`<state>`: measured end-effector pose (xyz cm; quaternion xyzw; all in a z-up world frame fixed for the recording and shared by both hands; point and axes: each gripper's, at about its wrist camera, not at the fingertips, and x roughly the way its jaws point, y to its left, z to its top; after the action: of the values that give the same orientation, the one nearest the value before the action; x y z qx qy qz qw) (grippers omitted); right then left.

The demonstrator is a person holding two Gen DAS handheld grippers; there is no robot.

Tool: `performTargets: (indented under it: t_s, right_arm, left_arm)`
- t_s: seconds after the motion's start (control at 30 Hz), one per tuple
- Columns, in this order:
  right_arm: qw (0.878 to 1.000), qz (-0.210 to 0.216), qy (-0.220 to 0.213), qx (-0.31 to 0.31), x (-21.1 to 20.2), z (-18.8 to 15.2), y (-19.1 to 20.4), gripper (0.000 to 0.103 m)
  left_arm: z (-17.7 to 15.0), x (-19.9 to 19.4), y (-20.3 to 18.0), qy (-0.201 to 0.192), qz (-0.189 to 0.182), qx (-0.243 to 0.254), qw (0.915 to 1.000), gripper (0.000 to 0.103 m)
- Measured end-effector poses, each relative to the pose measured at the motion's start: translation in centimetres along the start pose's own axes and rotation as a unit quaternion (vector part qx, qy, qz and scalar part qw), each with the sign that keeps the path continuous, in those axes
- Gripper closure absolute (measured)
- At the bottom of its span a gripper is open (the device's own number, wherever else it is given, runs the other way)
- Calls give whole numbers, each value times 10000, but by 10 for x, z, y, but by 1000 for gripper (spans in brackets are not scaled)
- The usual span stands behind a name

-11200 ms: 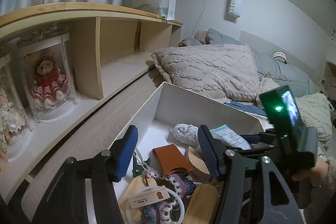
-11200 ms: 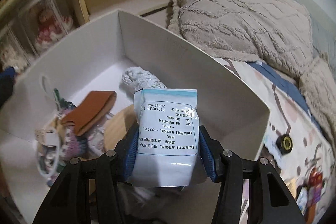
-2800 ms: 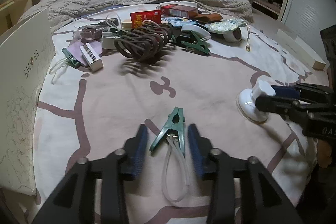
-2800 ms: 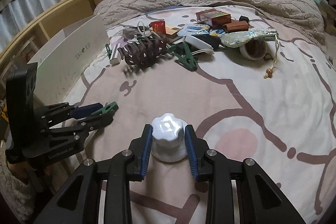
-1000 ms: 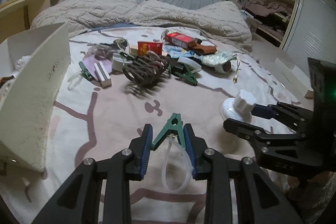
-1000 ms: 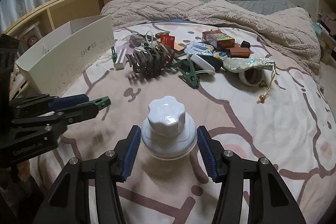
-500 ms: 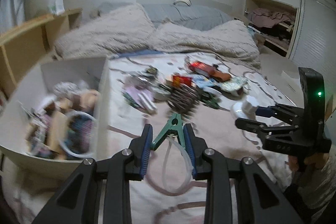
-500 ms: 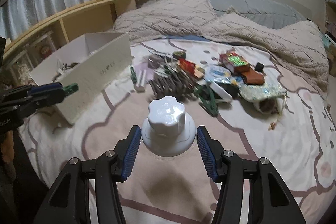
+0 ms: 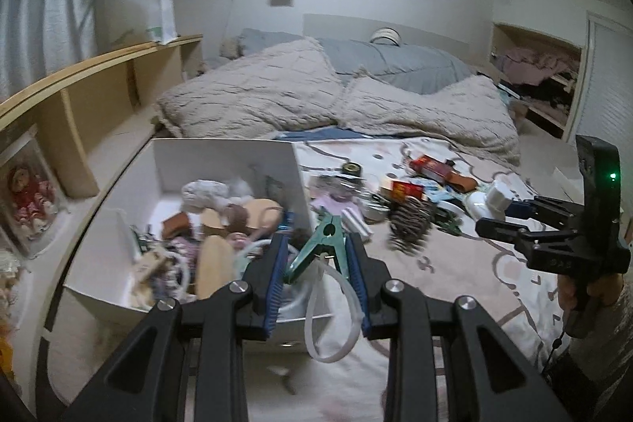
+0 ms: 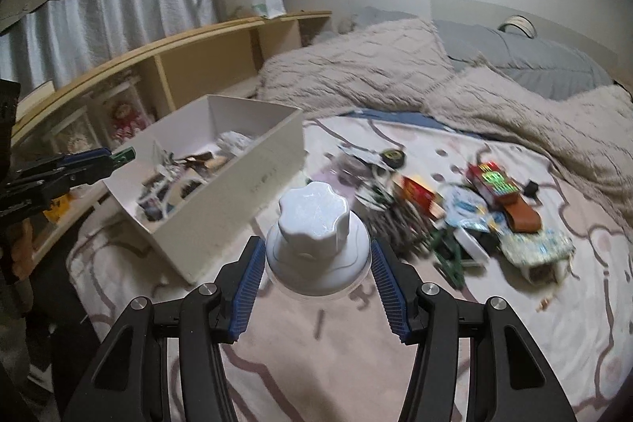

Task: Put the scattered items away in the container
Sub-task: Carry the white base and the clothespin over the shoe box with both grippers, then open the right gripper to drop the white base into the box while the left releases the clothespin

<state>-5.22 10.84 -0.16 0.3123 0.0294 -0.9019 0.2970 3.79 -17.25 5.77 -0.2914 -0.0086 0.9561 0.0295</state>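
White box (image 9: 221,153) ahead-left of both tongs; your left hand is the nearer one.
Left wrist view: your left tongs (image 9: 314,260) pinch the green clip (image 9: 320,238), nose pointing forward, its clear loop dangling at the box's near corner. Right wrist view: your right tongs (image 10: 314,263) hold the white knob (image 10: 314,228) over the bed (image 10: 514,303); the box lies up-left, long axis running away, well apart.
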Motion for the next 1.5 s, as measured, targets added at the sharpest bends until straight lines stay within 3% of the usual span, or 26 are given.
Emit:
performTargets:
  t_s: [0.47, 0.83, 1.5]
  right_arm:
    - [9972, 594, -155, -434, 19, 48, 60, 47]
    - [9947, 929, -23, -441, 49, 74, 91, 47]
    - [9899, 1047, 833, -464, 131, 93, 123, 47]
  left_arm:
    - [4, -21, 59, -252, 460, -67, 9986, 73]
    - [11, -13, 93, -276, 624, -154, 9976, 73]
    - [-1, 52, 141, 454, 584, -627, 9953, 73]
